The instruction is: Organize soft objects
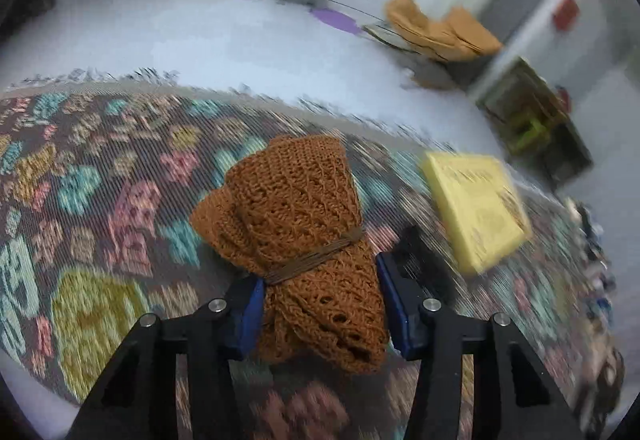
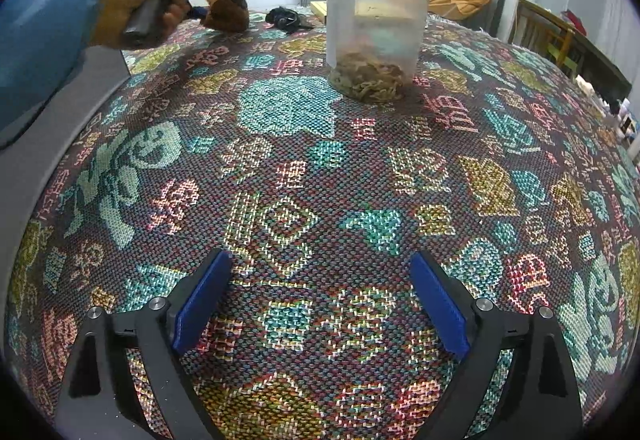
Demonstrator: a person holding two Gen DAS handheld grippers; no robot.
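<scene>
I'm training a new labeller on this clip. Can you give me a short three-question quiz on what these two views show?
1. True or false: the right gripper holds a knit bundle.
2. What is between the left gripper's pads: A) yellow box, B) orange knit bundle, C) jar?
3. Fill in: the clear jar stands on the patterned ____.

Key:
1. False; it is open over the bare cloth.
2. B; the knit bundle, tied with a cord, sits between the pads. The yellow box lies beside it, apart.
3. Cloth; the jar has a dark rim and some material at its bottom.
</scene>
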